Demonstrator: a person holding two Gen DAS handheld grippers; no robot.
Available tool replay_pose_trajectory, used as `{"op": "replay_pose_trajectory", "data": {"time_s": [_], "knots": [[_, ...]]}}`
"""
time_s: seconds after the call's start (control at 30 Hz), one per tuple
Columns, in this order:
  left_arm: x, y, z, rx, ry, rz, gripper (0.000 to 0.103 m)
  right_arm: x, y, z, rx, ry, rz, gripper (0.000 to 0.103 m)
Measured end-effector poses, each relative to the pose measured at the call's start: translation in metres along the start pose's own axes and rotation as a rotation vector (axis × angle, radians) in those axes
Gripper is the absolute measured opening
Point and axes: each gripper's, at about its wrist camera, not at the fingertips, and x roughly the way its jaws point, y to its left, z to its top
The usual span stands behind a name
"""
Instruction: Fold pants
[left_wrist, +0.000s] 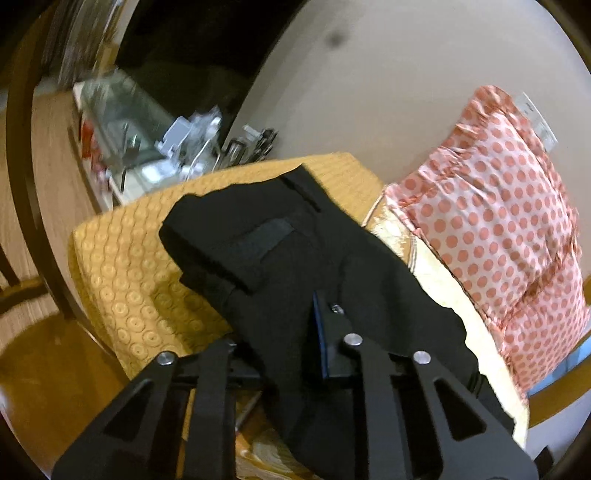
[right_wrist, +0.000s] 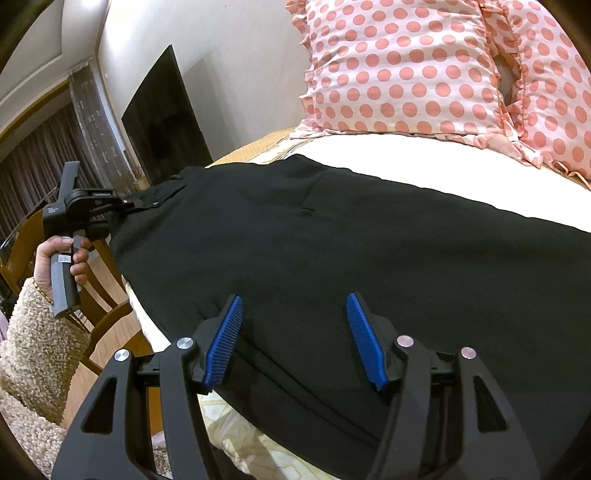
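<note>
The right gripper (right_wrist: 295, 339) holds its blue ribbed fingers (right_wrist: 225, 343) spread apart over black fabric pants (right_wrist: 332, 251) lying on the bed. Far to their left, the left gripper (right_wrist: 122, 206) pinches the pants' edge. Beyond the fingers lies a pink polka-dot pillow (right_wrist: 406, 74).

The bed (right_wrist: 369, 155) is covered by a pale cream sheet, with a mustard-yellow spread (left_wrist: 122, 280) patterned in small circles lying over one end. Black pants (right_wrist: 332, 240) lie stretched across the sheet, one end of them bunched up over the yellow spread. At the head of the bed a pink pillow with coral polka dots (right_wrist: 399, 70) and a frilled edge rests on the sheet, just beside the pants.
</note>
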Motion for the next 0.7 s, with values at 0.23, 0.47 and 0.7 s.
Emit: {"op": "replay_pose_trajectory", "data": {"time_s": [0.23,0.47,0.7], "knots": [[-0.031,-0.072,0.003,0.177,-0.070,-0.083,0.016,-0.015,-0.016,-0.003,0.051,-0.034,-0.015,0.061],[-0.065,-0.181,-0.030,0.420,-0.073,-0.263,0.015,-0.048,-0.046,-0.011,0.117,-0.097,-0.088,0.070],[-0.076,-0.282,-0.104,0.620,0.034,-0.503,0.015,-0.094,-0.084,-0.030,0.212,-0.156,-0.218,0.071]]}}
